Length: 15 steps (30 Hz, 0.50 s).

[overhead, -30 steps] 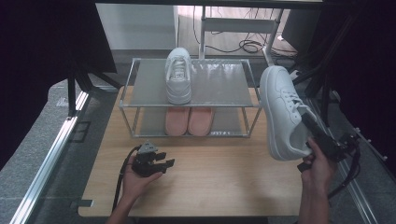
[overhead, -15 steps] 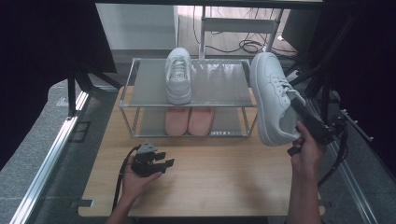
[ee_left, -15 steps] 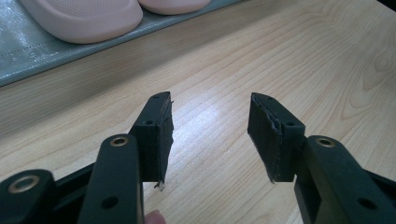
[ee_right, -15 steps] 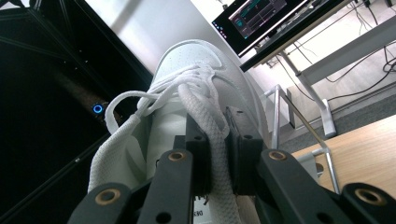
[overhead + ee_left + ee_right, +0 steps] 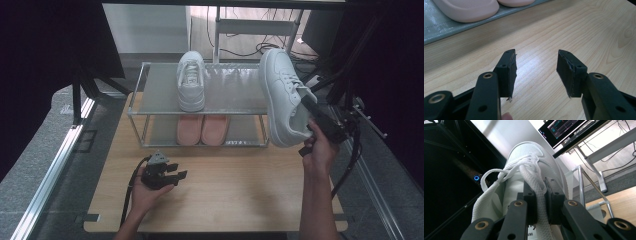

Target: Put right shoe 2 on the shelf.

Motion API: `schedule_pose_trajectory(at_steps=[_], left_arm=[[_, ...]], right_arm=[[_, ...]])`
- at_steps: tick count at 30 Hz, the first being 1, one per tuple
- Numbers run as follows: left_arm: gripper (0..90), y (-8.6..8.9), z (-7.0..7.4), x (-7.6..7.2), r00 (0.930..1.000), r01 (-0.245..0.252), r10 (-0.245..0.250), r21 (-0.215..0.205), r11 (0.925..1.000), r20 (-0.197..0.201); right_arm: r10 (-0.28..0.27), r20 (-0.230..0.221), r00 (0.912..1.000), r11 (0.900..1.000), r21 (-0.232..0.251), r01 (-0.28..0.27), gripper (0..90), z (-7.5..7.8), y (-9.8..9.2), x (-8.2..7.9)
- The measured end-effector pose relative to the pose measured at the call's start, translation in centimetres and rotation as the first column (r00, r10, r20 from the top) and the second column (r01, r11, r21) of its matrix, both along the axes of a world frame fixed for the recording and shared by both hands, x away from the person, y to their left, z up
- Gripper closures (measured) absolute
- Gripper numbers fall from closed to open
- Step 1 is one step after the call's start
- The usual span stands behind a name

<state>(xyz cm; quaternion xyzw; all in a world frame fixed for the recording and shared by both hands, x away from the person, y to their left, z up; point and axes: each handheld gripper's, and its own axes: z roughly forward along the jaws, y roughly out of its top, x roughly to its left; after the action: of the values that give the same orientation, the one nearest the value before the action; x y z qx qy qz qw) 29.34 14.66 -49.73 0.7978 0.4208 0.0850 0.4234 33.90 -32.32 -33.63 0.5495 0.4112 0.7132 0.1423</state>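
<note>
Right gripper (image 5: 320,121) clamps the tongue and laces of a white sneaker (image 5: 282,95), held tilted in the air past the rack's (image 5: 136,95) right end. Second white sneaker (image 5: 190,80) mid top shelf; shelf's right half bare. Left gripper (image 5: 172,171), jaws wide, empty, low over table (image 5: 240,195) front-left.

The pink slippers (image 5: 202,129) lie half hidden beneath the rack's upper shelf (image 5: 235,92).
</note>
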Motion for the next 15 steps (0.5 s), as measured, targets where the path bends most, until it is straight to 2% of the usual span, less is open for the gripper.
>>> schedule_pose_trajectory(at_steps=[15], left_arm=[[50.7, 0.1, 0.0, 0.0, 1.0000, 0.002, -0.002, -0.006, 1.0000, -0.002]], right_arm=[[0.011, -0.015, 0.9998, 1.000, -0.027, -0.012, 80.9, 2.4, 3.4, 3.1]])
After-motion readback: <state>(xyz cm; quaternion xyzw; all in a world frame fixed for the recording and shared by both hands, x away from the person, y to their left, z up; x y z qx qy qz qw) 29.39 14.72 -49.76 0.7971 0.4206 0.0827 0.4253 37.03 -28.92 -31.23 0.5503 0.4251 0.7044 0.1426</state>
